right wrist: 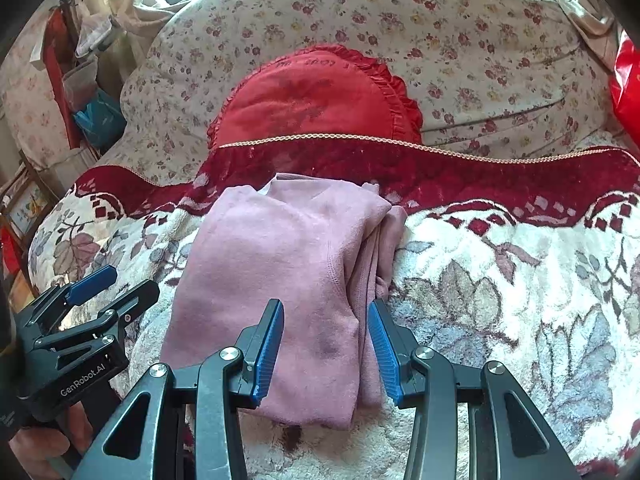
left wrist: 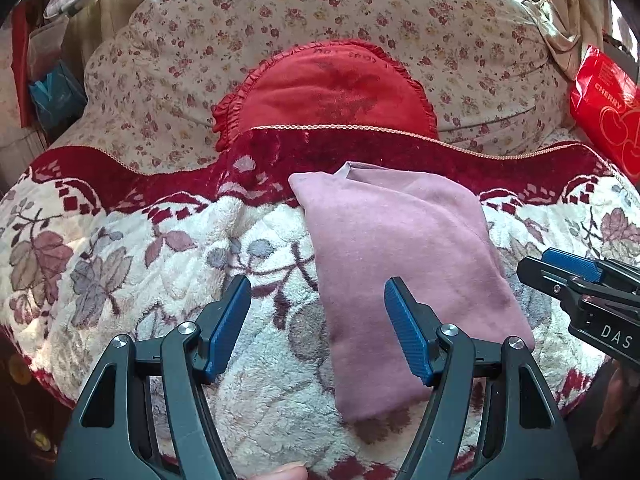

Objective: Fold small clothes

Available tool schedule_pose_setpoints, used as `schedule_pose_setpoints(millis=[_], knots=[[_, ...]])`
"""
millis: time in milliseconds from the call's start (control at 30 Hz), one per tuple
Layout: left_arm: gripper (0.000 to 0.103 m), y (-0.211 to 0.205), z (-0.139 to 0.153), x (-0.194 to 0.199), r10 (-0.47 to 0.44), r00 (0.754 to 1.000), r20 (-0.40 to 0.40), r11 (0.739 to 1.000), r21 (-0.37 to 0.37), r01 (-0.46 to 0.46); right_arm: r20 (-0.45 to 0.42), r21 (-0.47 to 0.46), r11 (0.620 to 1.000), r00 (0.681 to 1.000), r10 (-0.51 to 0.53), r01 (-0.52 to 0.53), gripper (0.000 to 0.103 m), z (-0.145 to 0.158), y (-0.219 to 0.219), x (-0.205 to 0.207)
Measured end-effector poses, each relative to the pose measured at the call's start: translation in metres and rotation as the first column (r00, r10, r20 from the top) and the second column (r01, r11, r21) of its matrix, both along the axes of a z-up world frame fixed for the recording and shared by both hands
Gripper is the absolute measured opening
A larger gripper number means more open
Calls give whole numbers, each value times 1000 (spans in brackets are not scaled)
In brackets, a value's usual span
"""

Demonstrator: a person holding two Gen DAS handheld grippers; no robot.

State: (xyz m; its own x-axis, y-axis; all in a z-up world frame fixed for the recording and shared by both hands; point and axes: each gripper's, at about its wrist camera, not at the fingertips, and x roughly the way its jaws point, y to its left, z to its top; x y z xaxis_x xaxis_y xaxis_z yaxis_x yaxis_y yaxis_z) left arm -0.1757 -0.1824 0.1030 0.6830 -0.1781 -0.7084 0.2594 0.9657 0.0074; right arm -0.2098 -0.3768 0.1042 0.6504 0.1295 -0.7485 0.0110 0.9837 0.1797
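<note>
While the pink top (right wrist: 280, 280) lies folded long on the blanket (right wrist: 500, 300), both of your hand-held grippers hold nothing: the left hand-held gripper (left wrist: 318, 320) is wide open over its left edge, and the right hand-held gripper (right wrist: 326, 344) is half open over its bunched right edge. It looks ready for one more fold, so pinch the near end. The red pillow (left wrist: 332, 88) sits close behind.

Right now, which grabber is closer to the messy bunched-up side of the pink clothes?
Probably the right gripper: its open jaws straddle the pink garment's bunched edge. The left gripper sits open over its smooth side.
</note>
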Motion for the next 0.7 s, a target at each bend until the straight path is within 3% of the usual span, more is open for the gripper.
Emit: schedule_pose_setpoints(millis=[700], knots=[[69,-1,-1,1,0,1000,-7,1000,-9,0,-8,1,1000,1000,9,-9,42,-2,-1,3]])
